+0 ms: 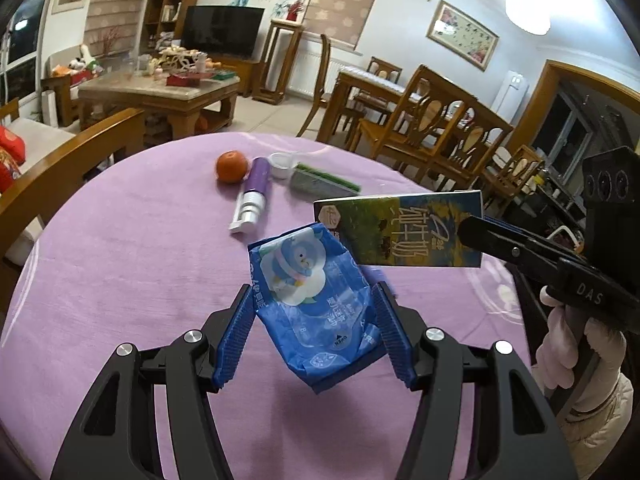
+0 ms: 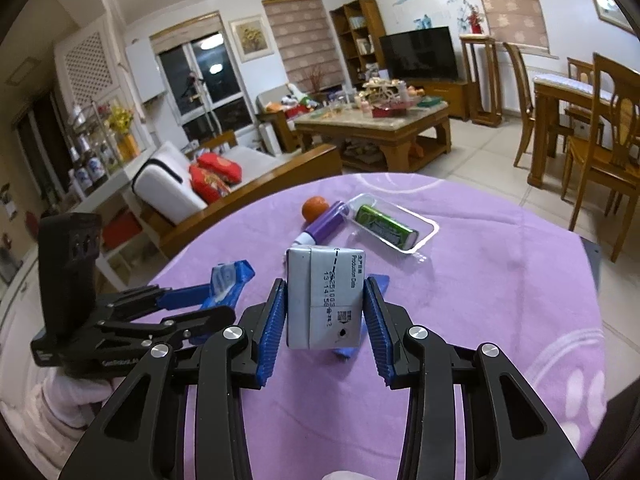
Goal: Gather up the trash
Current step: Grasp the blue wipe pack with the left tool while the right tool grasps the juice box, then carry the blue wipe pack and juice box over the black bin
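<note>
The left wrist view looks forward along its own claw [image 1: 316,332], close above the purple tabletop [image 1: 120,264], facing the television [image 1: 222,32] and coffee table [image 1: 160,94], with the dining chairs on its right. The right wrist view sits equally low over the tabletop and faces the same wall, turned more toward the sofa [image 2: 240,160] and window. Both share the orange [image 1: 231,166], the purple tube [image 1: 256,184] and the far half of the tabletop. Each view catches the other claw at its edge.

A crumpled blue wet-wipe packet [image 1: 316,308] and a milk carton [image 1: 404,232] are being held above the purple tablecloth [image 1: 120,260]
</note>
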`<state>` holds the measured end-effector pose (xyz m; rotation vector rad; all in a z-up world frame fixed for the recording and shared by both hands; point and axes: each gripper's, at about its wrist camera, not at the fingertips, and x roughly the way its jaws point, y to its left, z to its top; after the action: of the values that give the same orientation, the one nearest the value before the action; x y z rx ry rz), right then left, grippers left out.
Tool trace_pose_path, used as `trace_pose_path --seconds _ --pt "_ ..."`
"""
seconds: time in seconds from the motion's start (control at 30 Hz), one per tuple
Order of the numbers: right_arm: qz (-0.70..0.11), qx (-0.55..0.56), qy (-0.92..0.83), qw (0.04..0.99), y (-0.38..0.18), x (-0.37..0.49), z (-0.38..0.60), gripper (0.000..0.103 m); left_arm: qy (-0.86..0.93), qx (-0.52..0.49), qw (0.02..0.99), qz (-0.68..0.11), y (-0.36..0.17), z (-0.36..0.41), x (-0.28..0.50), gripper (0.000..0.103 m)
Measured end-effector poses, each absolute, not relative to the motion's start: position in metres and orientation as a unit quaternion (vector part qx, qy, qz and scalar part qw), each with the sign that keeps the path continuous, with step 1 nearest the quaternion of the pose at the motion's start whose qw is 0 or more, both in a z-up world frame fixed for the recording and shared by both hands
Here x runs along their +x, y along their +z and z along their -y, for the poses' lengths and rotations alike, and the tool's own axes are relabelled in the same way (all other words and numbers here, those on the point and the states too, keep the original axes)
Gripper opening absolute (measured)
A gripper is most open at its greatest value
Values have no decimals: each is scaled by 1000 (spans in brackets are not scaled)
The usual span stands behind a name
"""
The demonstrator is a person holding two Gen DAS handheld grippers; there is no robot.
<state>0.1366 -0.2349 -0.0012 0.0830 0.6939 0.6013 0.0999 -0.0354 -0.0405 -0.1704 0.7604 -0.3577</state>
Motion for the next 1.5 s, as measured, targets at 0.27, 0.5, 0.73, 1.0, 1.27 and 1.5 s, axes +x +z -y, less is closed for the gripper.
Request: trace_pose_path --seconds 0.27,0.5,0.73,1.0,1.27,1.5 --pt "-316 62 263 909 12 101 279 39 -205 -72 912 -347 -27 68 87 59" --pt "-289 89 231 925 24 65 337 39 -241 -51 914 -324 -11 114 76 59" --pt "-256 114 173 944 34 25 419 39 -293 -27 904 -309 0 183 69 59" --pt "-231 148 95 957 30 -20 519 39 -352 -12 883 -309 -3 266 67 59" --pt "-217 167 0 962 6 -62 607 39 -406 11 859 -312 -12 350 63 59" --pt "-219 174 -49 959 -22 -76 657 39 -425 34 846 -321 -28 397 56 59"
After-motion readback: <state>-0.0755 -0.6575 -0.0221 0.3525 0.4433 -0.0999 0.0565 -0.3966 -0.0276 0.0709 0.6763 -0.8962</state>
